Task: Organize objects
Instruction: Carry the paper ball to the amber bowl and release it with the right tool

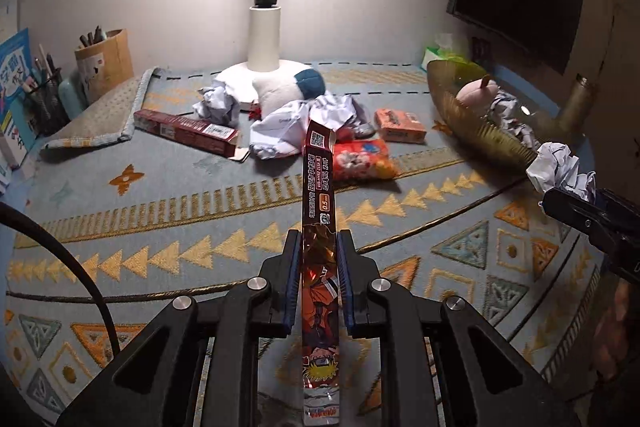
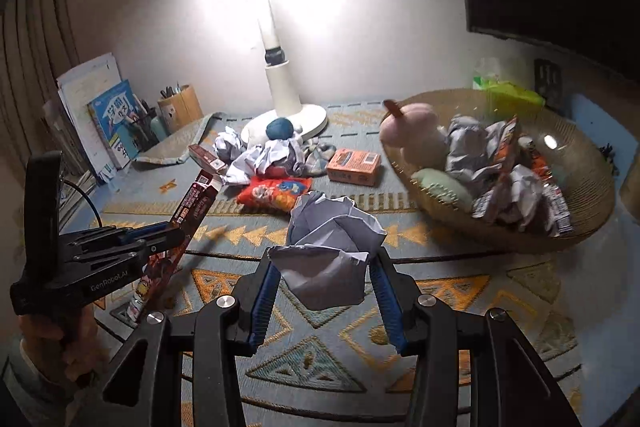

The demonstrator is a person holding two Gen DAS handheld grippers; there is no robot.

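Observation:
My left gripper (image 1: 318, 239) is shut on a long red cartoon-printed box (image 1: 318, 183), held above the patterned cloth; it also shows in the right wrist view (image 2: 188, 211). My right gripper (image 2: 322, 263) is shut on a crumpled white paper ball (image 2: 328, 247), also seen at the right in the left wrist view (image 1: 560, 167). A woven basket (image 2: 580, 163) at the right holds a pink plush (image 2: 412, 127), paper balls and wrappers. On the cloth lie an orange box (image 2: 354, 167), a red snack bag (image 2: 276, 193), another long red box (image 1: 184, 131) and crumpled papers (image 2: 266, 157).
A white desk lamp (image 2: 286, 95) stands at the back centre. Pen holders (image 1: 104, 63) and books (image 2: 114, 119) stand at the back left by a folded mat (image 1: 96, 115). A green tissue pack (image 2: 508, 93) sits behind the basket.

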